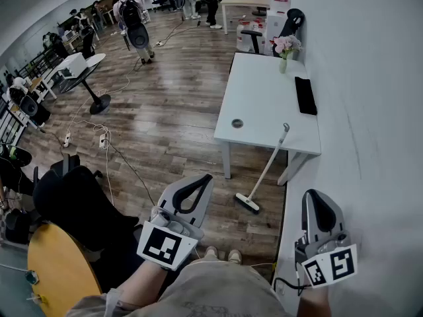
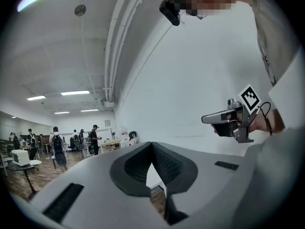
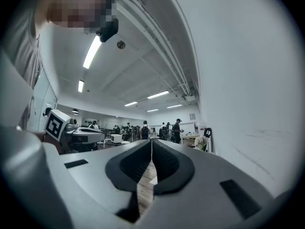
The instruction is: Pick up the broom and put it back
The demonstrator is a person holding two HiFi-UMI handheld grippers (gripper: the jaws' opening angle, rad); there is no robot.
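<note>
The broom (image 1: 266, 168) has a long white handle that leans against the front edge of the white table (image 1: 264, 104). Its flat head (image 1: 248, 203) rests on the wooden floor. My left gripper (image 1: 206, 176) is held level, near the person's body, left of and just short of the broom head. Its jaws are shut with nothing between them (image 2: 151, 144). My right gripper (image 1: 313, 193) hangs by the white wall, right of the broom, also shut and empty (image 3: 151, 141). Neither gripper touches the broom. The broom does not show in either gripper view.
On the table stand a vase of flowers (image 1: 285, 47), a black flat object (image 1: 305, 95) and a small round thing (image 1: 237, 123). A white wall (image 1: 370, 111) runs along the right. Cables (image 1: 106, 140) cross the floor, with a black chair (image 1: 73, 203) and a yellow round table (image 1: 56, 269) at left. People stand far back.
</note>
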